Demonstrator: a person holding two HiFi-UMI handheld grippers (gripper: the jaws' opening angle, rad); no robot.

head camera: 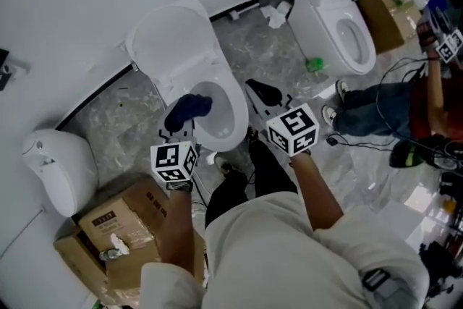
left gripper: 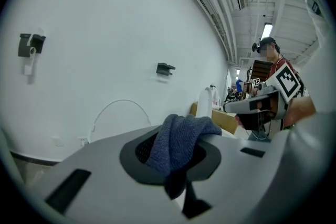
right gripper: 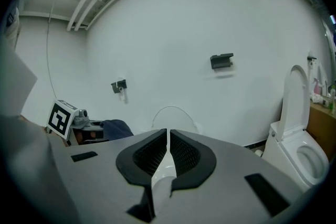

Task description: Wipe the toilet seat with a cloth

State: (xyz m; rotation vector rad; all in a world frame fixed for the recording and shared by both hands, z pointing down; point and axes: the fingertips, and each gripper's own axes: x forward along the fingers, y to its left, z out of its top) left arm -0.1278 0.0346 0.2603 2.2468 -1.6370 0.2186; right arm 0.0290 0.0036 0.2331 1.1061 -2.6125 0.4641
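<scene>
- Wiping step, I'd say: the left gripper (head camera: 182, 119) holds the cloth (head camera: 191, 106) over the toilet seat (head camera: 239, 116) at its nine o'clock edge. I can't tell whether they touch.
- Next, the cloth needs pressing down and sweeping round the ring.
- The left jaws are clamped on the bunched cloth.
- The right gripper (head camera: 262, 92), at the bowl's three o'clock, has its jaws together and empty.
</scene>
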